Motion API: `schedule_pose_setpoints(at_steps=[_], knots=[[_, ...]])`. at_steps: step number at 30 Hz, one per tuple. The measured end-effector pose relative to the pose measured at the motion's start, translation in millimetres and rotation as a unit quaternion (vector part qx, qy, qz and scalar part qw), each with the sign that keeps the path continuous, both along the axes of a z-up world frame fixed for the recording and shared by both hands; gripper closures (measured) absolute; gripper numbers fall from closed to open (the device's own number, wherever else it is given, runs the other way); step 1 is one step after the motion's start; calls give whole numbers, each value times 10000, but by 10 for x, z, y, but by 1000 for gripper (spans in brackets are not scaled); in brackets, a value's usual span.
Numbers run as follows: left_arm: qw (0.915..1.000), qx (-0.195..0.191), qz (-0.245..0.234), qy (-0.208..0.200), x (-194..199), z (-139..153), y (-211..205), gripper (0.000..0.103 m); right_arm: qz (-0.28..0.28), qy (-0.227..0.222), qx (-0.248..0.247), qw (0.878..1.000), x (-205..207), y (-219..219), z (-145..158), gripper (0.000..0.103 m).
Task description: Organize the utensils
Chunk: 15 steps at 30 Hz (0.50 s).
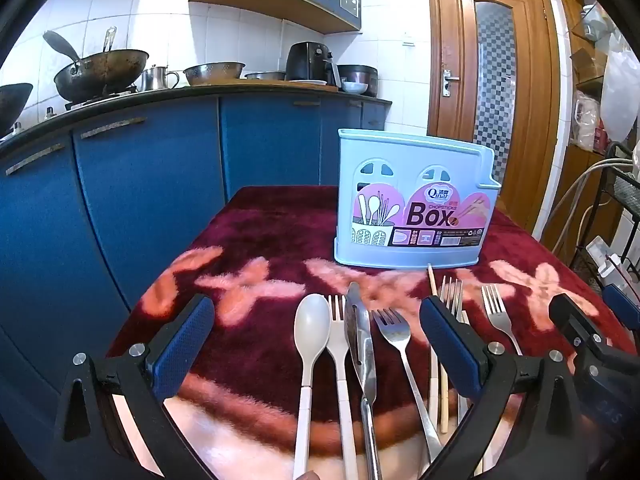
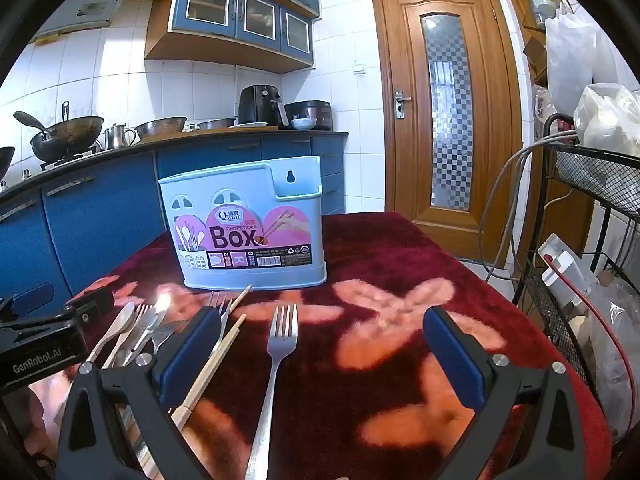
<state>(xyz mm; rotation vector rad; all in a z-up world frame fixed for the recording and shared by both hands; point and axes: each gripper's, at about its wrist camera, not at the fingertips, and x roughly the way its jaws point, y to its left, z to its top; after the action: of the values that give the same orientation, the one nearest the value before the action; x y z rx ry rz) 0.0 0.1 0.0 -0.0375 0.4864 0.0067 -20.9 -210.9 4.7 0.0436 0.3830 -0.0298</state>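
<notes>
A light blue chopsticks box [image 1: 412, 200] stands upright on the red flowered cloth; it also shows in the right wrist view [image 2: 248, 232]. In front of it lie a white spoon [image 1: 310, 344], a white fork [image 1: 340, 344], a steel knife [image 1: 360, 344], steel forks [image 1: 394, 332] and chopsticks [image 1: 432, 284]. My left gripper [image 1: 316, 344] is open above the spoon, knife and forks, holding nothing. My right gripper [image 2: 322, 348] is open over a steel fork [image 2: 282, 336], with chopsticks [image 2: 224, 344] by its left finger.
The table cloth [image 2: 400, 248] ends at blue kitchen cabinets [image 1: 140, 184] on the left. A counter holds a wok [image 1: 100, 72] and pots. A wooden door [image 2: 444, 112] is behind. A wire rack [image 2: 592, 248] with bags stands at the right.
</notes>
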Motion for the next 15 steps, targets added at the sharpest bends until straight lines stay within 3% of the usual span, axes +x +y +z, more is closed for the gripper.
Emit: schedule_pose_setpoints(at_steps=[15], knots=[[10000, 15, 6, 0, 5, -2, -4, 0, 0, 10, 14, 10000, -1, -5, 2, 0]])
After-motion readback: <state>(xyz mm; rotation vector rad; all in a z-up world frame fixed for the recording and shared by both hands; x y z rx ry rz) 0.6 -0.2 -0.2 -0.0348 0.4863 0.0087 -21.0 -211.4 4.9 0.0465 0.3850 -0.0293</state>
